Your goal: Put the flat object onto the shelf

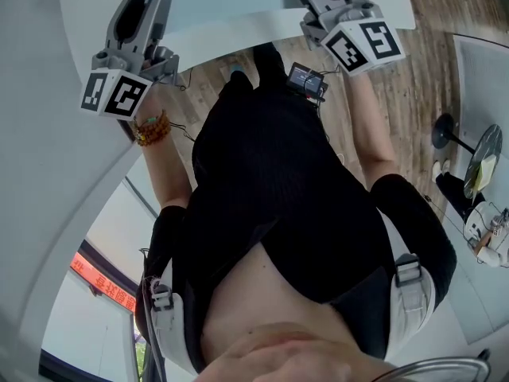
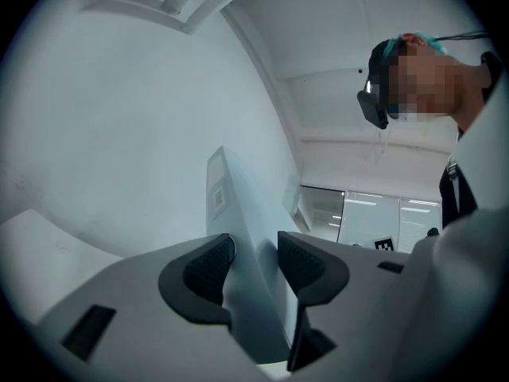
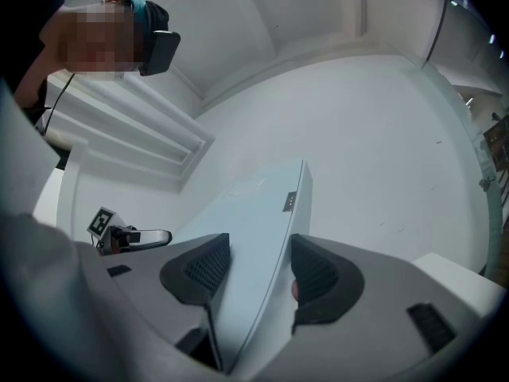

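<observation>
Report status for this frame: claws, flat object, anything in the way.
Left claw shut on flat white panel. Right claw shut on the same panel, at its other end. Panel carried between both claws. No obstruction in view.

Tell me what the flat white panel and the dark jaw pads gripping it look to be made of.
The flat white panel is probably plastic or coated board: smooth, with a soft satin sheen, a thin straight edge and a small label. The exact material is unclear. The dark pads on the right tool are likely rubber: matte black with a fine ribbed texture.
</observation>
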A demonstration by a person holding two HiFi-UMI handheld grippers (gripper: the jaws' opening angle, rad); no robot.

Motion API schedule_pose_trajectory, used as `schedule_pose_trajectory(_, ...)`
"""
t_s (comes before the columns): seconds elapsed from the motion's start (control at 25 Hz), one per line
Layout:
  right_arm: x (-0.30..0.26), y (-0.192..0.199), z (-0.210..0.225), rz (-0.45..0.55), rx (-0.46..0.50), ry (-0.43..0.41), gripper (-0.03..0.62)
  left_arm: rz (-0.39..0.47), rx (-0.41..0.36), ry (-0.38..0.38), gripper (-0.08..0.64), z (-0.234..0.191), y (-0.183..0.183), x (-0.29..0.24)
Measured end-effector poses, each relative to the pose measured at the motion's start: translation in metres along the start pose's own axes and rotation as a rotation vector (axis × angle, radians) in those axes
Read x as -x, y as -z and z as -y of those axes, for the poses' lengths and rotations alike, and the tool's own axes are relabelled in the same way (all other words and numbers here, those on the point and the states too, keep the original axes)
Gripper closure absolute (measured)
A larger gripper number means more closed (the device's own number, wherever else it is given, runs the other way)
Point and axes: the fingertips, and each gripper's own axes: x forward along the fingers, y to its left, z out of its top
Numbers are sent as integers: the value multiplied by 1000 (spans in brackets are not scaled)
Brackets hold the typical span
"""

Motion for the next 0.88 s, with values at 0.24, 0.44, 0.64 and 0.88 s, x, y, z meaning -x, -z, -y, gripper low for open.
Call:
schedule_pose_trajectory(0.24,-7,28,30,-44,-36,-7,360,-43,38,-32,365,-14,30,-20)
schedule_pose_trajectory(0.44,-20,43,25,-80,-52,-6,360,-76,78,-57,365,-32,40,-12)
schedule_pose_trajectory(0.64,-20,69,28,-138,-77,7,360,-109,124,-82,365,-41,65,-7)
schedule_pose_trajectory(0.88,-12,106,24,-205,-118,17,360,-150,184,-114,365,-49,99,8)
